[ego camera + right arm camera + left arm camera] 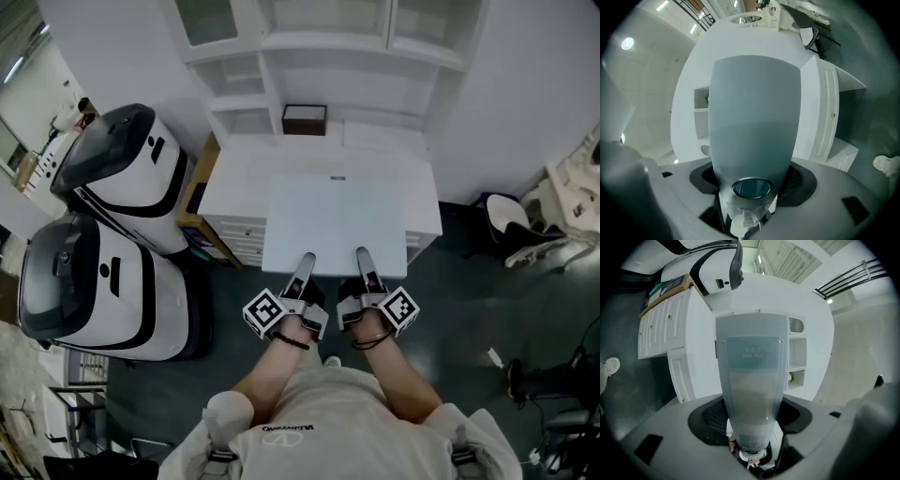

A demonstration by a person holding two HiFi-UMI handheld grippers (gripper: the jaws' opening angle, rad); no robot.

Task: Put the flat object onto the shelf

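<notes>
You are coming at the white counter [232, 180] through a narrow lane.
Two white-and-black machines [117, 173] are crowding the floor left of the counter, and a chair [511, 223] is standing to its right. A dark box [305, 119] is blocking the middle of the counter's back edge; the shelf bay [328, 80] above the counter is lying open. The flat object [333, 220], clamped by left gripper [306, 262] and right gripper [363, 258], is covering the counter's front.

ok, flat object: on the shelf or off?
Off. The left gripper and right gripper clamp the flat object at its near edge, level above the cabinet top, short of the shelves.
</notes>
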